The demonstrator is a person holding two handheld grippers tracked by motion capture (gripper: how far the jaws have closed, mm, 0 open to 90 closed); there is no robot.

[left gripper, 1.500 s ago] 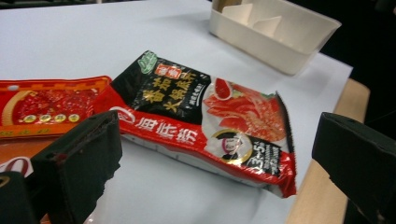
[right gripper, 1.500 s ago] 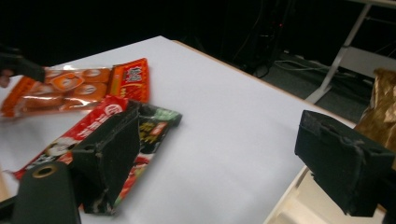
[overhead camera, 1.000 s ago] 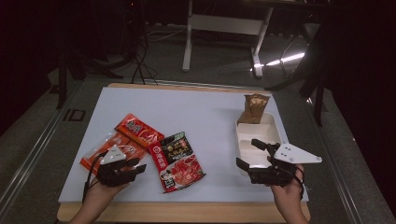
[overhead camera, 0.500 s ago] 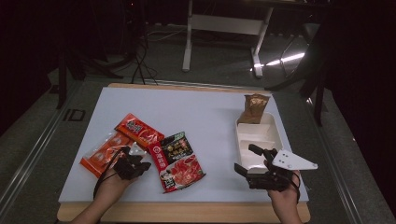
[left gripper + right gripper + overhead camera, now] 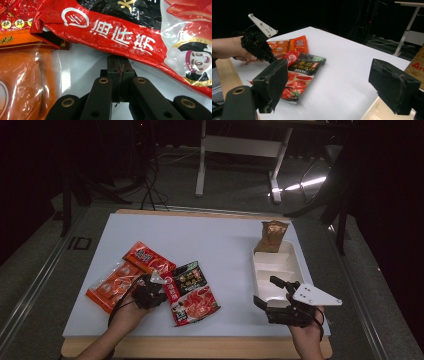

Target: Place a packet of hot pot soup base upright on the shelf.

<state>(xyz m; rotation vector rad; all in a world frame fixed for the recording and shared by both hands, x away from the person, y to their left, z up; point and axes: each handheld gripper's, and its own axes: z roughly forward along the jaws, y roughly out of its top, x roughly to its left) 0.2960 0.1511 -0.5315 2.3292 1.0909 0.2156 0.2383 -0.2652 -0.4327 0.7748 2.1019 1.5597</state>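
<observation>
White laminate covered the table [image 5: 220,245], the biggest thing before me. The pale divided tray [image 5: 298,265] sat toward four o'clock on it, with a brown packet [image 5: 272,236] standing upright in its far compartment, at the tray's twelve o'clock.

Over at eight o'clock lay the three flat sachets. The black-and-red packet [image 5: 192,292] was the one I was after, and it lay flat on the table with its top edge overlapping the red packet [image 5: 147,259] at its ten o'clock. The orange packet [image 5: 107,287] lay beyond that, at nine.

My left gripper [image 5: 152,287] was down at that packet's nine o'clock edge. Its jaws were pressed together, their tip right against the red border of the film. In the left gripper view that border ran across the tip. I could not tell whether any film sat between the pads or whether they had met on nothing.

My right gripper [image 5: 267,292] hung over the tray's six o'clock end, its jaws wide apart and holding nothing.

My worry was the bite. With so little glossy film caught, if any, a lift would likely let the packet slide out and flop back. If the pads had snagged the red packet's edge too, both could come up together. Dragging low toward three o'clock might also push the neighbours askew.
</observation>
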